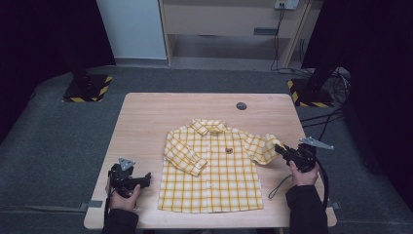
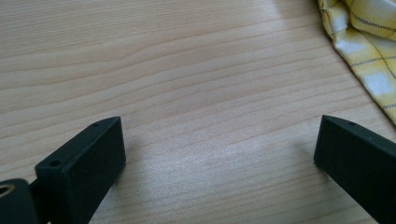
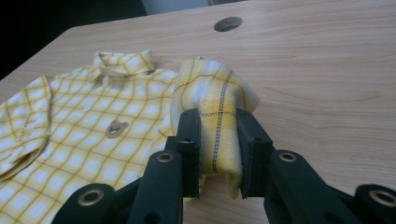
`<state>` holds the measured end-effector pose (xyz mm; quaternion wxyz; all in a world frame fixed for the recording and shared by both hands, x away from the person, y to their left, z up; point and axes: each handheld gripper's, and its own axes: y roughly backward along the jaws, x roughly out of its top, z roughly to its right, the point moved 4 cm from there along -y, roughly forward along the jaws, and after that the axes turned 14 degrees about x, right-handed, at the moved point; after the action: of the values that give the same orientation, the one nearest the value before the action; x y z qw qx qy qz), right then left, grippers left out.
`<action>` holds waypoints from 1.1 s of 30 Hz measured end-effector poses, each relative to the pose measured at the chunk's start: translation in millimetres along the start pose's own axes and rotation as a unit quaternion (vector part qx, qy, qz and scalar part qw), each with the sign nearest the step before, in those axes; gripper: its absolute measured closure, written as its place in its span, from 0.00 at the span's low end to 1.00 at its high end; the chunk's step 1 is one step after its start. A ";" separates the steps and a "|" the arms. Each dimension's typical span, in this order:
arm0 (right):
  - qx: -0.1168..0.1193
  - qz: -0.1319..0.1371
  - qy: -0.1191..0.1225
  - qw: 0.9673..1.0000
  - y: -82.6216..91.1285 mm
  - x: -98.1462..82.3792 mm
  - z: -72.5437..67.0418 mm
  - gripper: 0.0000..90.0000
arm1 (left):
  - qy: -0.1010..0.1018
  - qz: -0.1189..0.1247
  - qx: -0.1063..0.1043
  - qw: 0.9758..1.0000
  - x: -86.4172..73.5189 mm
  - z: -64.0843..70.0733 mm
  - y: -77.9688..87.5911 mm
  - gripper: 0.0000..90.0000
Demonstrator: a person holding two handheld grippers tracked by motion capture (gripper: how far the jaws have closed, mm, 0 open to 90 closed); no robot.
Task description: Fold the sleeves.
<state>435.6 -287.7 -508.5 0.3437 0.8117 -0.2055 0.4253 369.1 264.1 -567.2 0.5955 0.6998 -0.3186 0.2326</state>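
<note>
High view: the shirt (image 1: 212, 168) lay flat on the counter (image 1: 146, 117). The right hand-held gripper (image 1: 281, 150) gripped its right sleeve (image 1: 260, 147). The left hand-held gripper (image 1: 146, 178) rested left of the shirt.

Left gripper view: jaws stood wide apart, empty.

Right gripper view: jaws were clamped on the bunched sleeve (image 3: 217, 116).

A light wooden table (image 1: 146, 122) with rounded corners stands on grey carpeted floor (image 1: 53, 146). A small yellow plaid shirt (image 1: 214, 175) lies flat on the tabletop, front side up, collar toward the far edge, one sleeve folded across its chest. A round dark grommet (image 1: 241, 106) is set in the wood near the far edge, well apart from the shirt.
</note>
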 end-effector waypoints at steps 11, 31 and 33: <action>0.035 -0.001 0.010 0.999 -8.5 3.7 -21.3 0.82 | 0.000 0.000 0.000 1.000 0.2 0.1 -0.2 0.01; 0.080 -0.044 0.035 0.995 -52.8 -7.1 -63.8 0.80 | 0.000 -0.001 0.001 1.000 0.5 0.3 -0.5 0.01; 0.082 -0.051 0.037 0.995 -58.0 -10.0 -67.3 0.80 | 0.000 -0.001 0.001 1.000 0.5 0.3 -0.5 0.01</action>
<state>429.4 -198.6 -512.0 0.3043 0.8304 -0.1148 0.4524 369.8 263.7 -567.3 0.5954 0.7004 -0.3177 0.2323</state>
